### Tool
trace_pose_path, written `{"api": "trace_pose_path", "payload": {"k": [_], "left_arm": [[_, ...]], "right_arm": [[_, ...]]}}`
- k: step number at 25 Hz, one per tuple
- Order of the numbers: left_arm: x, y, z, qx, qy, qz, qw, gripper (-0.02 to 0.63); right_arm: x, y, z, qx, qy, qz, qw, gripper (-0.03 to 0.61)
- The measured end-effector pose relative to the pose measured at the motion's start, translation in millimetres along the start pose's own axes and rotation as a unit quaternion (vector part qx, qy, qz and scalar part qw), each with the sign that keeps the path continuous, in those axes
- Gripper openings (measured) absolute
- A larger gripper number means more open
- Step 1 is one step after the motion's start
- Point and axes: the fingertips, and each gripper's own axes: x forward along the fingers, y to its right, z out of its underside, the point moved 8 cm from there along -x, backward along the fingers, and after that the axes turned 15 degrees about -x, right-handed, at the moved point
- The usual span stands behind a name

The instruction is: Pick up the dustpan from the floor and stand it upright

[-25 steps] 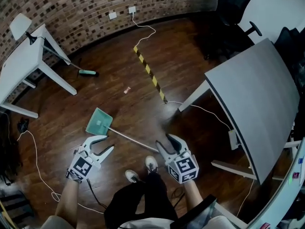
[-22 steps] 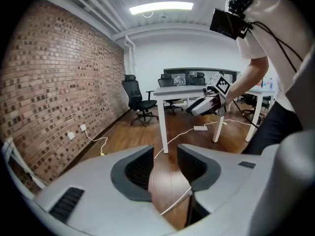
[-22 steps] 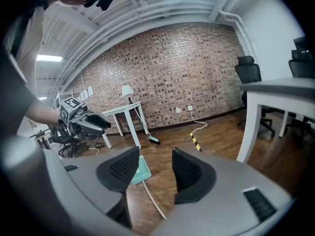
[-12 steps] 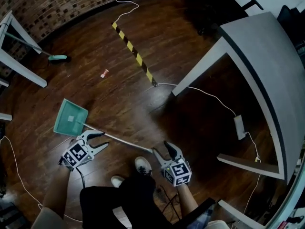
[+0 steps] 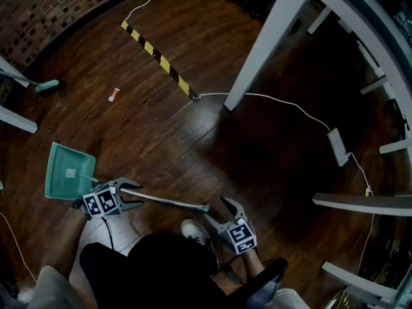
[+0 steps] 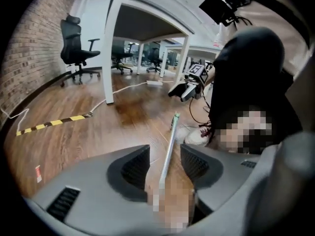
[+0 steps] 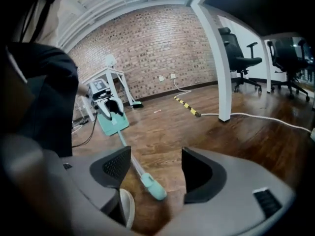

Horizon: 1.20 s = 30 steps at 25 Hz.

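A teal dustpan (image 5: 69, 180) lies flat on the dark wood floor, and its long metal handle (image 5: 164, 201) runs right to a teal tip (image 5: 205, 207). My left gripper (image 5: 133, 196) straddles the handle just beside the pan. Its jaws are opening, and in the left gripper view the handle (image 6: 170, 146) passes between them untouched. My right gripper (image 5: 219, 212) is low at the handle's end, jaws opening. In the right gripper view the teal tip (image 7: 153, 187) lies between the jaws, nearer the left one, and the pan (image 7: 112, 122) is farther off.
A white table leg (image 5: 257, 56) stands ahead, with a white cable (image 5: 283, 102) and power brick (image 5: 338, 147) on the floor. A yellow-black strip (image 5: 158, 60), a small scrap (image 5: 113, 95) and a broom head (image 5: 46, 85) lie farther away. The person's shoe (image 5: 193, 229) is beside the handle.
Both grippers have dropped toward the floor. The left one has come down over the handle by the pan, the right one at the handle's tip. Both jaws stand wider.
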Motion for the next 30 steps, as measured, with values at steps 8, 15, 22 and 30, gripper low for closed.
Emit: {"api": "trace_pose_path", "payload": {"k": [8,15,22,30], "left_arm": [[72,-23,41,0.027,-0.08,0.04,0.9956,0.213],[90,-29,67,0.051,-0.128,0.033,0.9899,0.218],[108,-34,83,0.087,-0.161,-0.016,0.983,0.147],[81,-51,65,0.059,-0.086,-0.065,0.9924,0.117]], "right_arm": [[28,-22,78,-0.05,-0.063,-0.02,0.997,0.328],[75,-20,89,-0.081,-0.088,-0.019,0.993,0.328],[87,-18,87,-0.078,-0.114,0.0,0.99,0.126],[84,15,37,-0.1,-0.075,0.062,0.99,0.123]]}}
